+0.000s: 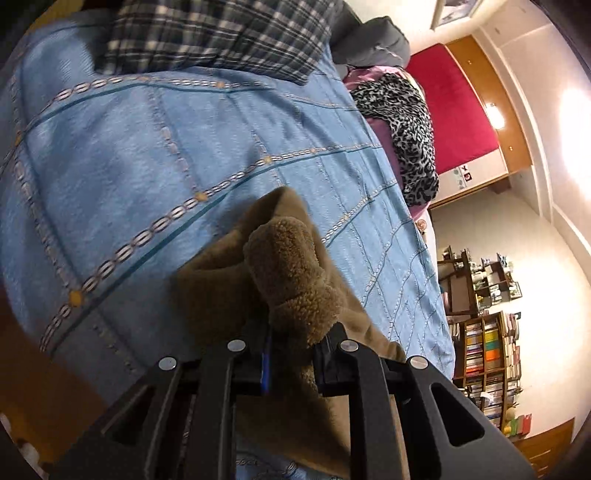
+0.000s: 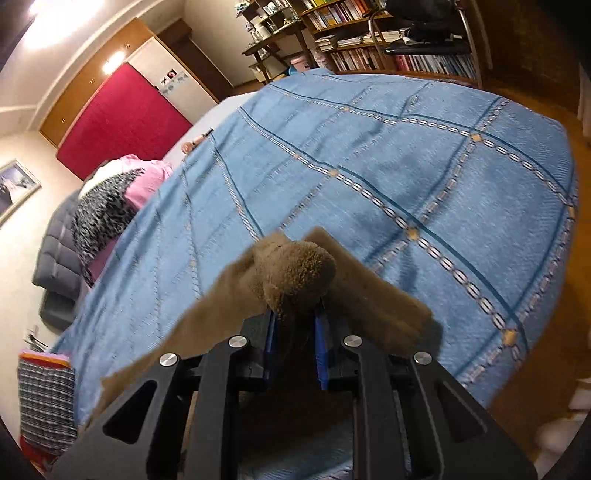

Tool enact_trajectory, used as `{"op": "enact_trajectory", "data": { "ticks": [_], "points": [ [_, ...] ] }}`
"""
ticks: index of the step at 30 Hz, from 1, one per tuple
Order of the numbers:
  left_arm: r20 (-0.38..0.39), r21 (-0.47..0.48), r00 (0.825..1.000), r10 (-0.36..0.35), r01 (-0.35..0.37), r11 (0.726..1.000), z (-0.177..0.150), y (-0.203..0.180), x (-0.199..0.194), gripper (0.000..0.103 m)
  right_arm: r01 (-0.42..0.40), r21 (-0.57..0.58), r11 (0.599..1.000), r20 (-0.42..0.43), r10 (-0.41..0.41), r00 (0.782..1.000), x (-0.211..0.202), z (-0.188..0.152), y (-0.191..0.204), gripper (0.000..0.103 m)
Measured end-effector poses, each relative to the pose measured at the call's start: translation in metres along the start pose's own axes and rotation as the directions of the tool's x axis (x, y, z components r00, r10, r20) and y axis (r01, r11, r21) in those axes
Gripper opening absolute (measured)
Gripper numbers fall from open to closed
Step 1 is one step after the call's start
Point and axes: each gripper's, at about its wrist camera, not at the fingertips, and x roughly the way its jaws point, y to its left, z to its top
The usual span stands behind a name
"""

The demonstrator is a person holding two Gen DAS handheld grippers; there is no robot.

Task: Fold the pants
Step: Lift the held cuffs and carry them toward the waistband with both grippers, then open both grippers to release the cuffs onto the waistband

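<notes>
L gripper (image 1: 291, 350): clamped on bunched brown fleece pants (image 1: 288, 269), cloth wadded between blue pads and bulging fwd toward 12 o'clock. R gripper (image 2: 293, 343): likewise pinching pants (image 2: 295, 273), fabric draping off to 8 and 3 o'clock. Pants held up over blue bedspread (image 2: 406, 166) w/ chain-stitch grid. Plaid fabric (image 1: 221, 33) at 12 o'clock in L view. Leopard-print garment (image 1: 406, 129) on pink cloth at 2 o'clock, bed edge. Bookshelf (image 1: 487, 354) at 4 o'clock. Red panel (image 2: 122, 118) at 10 o'clock in R view.
</notes>
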Motion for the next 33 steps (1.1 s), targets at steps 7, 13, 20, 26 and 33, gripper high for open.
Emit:
{"op": "enact_trajectory", "data": {
  "ticks": [7,13,20,26,33],
  "points": [
    [0.025,0.054,1.0,-0.012,0.011,0.998,0.004,-0.009,-0.018,0.016,-0.013,-0.019,1.0,0.037,0.014,0.999,-0.03,-0.007,-0.007,0.018],
    [-0.049,0.08,0.992,0.117,-0.112,0.99,0.0,0.013,0.007,0.028,0.022,0.049,0.999,-0.1,-0.017,0.995,0.008,-0.033,-0.047,0.02],
    [0.113,0.308,0.904,0.412,-0.426,0.851,-0.009,-0.01,-0.008,0.065,0.05,0.014,0.999,-0.053,-0.05,0.997,-0.003,-0.03,-0.056,0.045],
    [0.238,0.325,0.878,0.416,-0.475,0.818,-0.024,-0.052,-0.023,0.063,0.147,-0.062,0.987,0.04,-0.144,0.989,-0.021,-0.023,-0.047,0.046],
    [0.191,0.597,0.95,0.248,-0.313,0.739,-0.085,-0.162,0.029,0.063,0.043,-0.115,0.992,0.087,-0.033,0.996,-0.011,0.004,-0.024,0.046]
  ]
}}
